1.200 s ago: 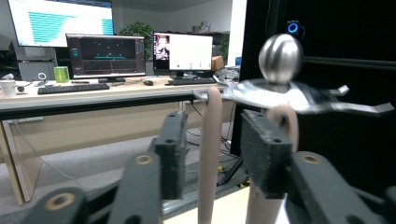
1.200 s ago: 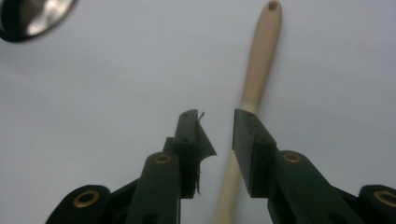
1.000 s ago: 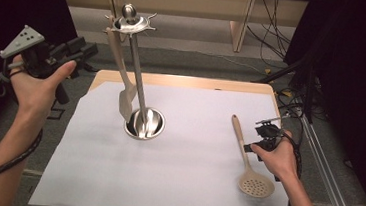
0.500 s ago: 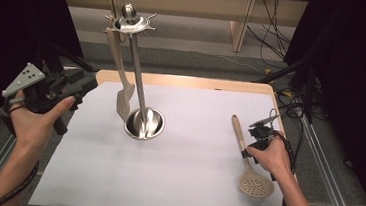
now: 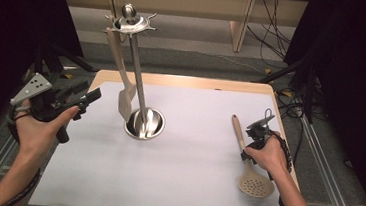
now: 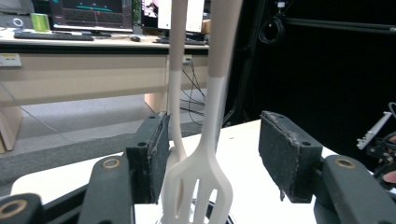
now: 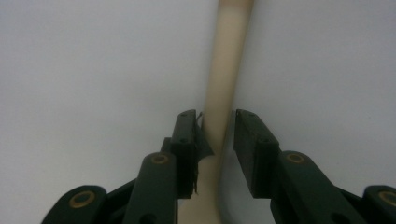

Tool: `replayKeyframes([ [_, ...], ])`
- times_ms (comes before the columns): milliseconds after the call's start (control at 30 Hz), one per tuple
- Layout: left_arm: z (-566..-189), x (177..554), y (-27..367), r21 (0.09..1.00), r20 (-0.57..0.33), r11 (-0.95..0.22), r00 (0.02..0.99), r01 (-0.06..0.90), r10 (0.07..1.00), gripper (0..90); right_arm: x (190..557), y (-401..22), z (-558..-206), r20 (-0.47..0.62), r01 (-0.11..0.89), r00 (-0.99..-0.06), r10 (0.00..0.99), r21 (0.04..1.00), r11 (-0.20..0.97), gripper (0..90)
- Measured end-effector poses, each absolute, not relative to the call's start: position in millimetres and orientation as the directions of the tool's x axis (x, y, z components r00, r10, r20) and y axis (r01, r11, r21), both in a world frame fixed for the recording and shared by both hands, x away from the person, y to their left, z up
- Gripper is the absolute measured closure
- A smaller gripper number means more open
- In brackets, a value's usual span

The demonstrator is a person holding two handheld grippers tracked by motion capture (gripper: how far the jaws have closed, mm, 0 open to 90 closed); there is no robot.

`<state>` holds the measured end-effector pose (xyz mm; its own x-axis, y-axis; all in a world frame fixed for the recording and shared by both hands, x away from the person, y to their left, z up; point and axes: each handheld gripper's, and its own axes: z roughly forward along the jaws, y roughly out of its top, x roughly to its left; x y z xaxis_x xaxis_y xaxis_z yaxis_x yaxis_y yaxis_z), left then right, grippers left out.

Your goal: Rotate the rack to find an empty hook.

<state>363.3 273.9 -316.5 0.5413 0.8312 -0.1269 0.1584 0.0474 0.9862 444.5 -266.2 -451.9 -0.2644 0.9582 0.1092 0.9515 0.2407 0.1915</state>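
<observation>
We hold the left gripper (image 5: 83, 102) level at the left edge of the table (image 5: 183, 81), aimed toward the metal stand (image 5: 139, 86) that rises from a round base on the white mat (image 5: 174, 182). Its jaws have just been opening and now stand wide. In the left gripper view (image 6: 212, 163) the slotted turner (image 6: 198, 179) shows in the gap between the pads, well clear of both, and it hangs farther off rather than in the grip. In the high view that turner (image 5: 122, 85) hangs by its handle from the hooked ring at the top of the stand, its pale blade down beside the pole just above the base.

Our right gripper (image 5: 254, 139) sits near the right edge of the mat, over the skimmer spoon (image 5: 248, 161), which lies flat with its wooden handle pointing away from us and its round perforated head nearest to us. In the right gripper view (image 7: 215, 154) the jaws straddle the pale handle (image 7: 224, 93) at a narrow setting. The left pad touches the handle; a thin gap shows at the right pad, so we cannot tell whether the grip is firm.
</observation>
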Motion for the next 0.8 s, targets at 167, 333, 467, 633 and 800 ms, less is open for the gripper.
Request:
replayKeyframes([
  [167,-319.2,365.6,270.6,0.985,-0.12,0.033,0.545,0.167,0.83,42.6,448.5,-264.6,-452.5,0.108,0.944,-0.294,0.95,0.189,0.271,74.4],
  [333,-320.0,365.6,267.8,0.986,-0.114,0.025,0.552,0.166,0.826,42.6,449.9,-257.0,-449.8,0.106,0.97,-0.222,0.969,0.125,0.208,76.8],
  [467,-320.2,364.8,267.9,0.986,-0.106,0.016,0.552,0.165,0.827,42.6,449.9,-256.4,-450.4,0.107,0.976,-0.188,0.976,0.132,0.173,78.0],
  [633,-320.5,363.3,265.9,0.986,-0.103,0.011,0.562,0.165,0.82,43.3,446.5,-257.2,-451.0,0.111,0.97,-0.197,0.974,0.165,0.177,79.3],
  [800,-319.3,361.6,262.7,0.987,-0.097,0.003,0.573,0.163,0.813,44.0,440.9,-256.1,-448.2,0.142,0.965,-0.192,0.971,0.207,0.161,79.4],
])
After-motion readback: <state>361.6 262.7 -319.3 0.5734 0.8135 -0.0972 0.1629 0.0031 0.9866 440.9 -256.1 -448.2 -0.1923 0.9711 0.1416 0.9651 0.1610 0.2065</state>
